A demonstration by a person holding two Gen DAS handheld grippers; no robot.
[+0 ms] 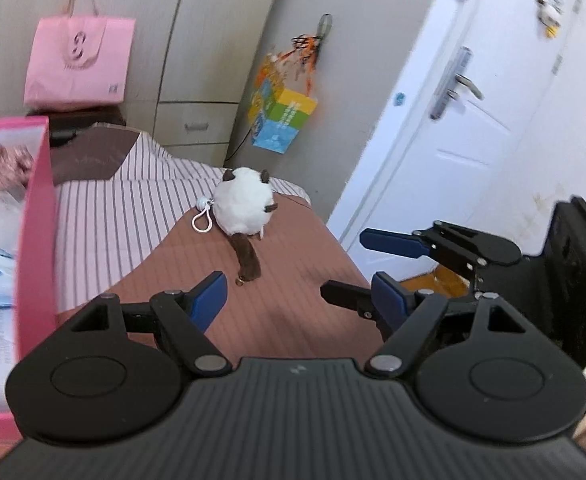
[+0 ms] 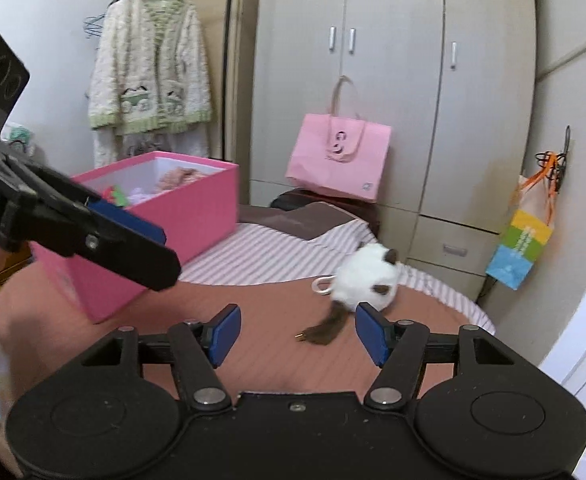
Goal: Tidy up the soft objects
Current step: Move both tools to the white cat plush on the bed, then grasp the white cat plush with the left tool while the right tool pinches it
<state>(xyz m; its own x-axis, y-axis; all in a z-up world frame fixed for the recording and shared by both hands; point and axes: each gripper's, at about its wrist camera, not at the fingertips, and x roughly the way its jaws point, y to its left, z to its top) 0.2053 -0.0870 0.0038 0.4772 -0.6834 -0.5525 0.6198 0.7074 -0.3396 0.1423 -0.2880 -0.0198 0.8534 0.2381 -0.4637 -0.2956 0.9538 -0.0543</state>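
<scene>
both tools gape wide and hold nothing — left tool point(image 1: 299, 292), right tool point(image 2: 297, 332). the white plush cat point(image 2: 363, 282) lies on the bed point(image 2: 261, 336) just beyond the right tool; the pink box point(image 2: 161, 236) sits far left.

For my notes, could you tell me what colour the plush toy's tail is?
Dark brown; the plush toy itself is white, clearest in the left wrist view.

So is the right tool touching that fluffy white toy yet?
Apart. The left wrist view shows the right tool off to the side of the toy, with bare bedspread between them.
</scene>
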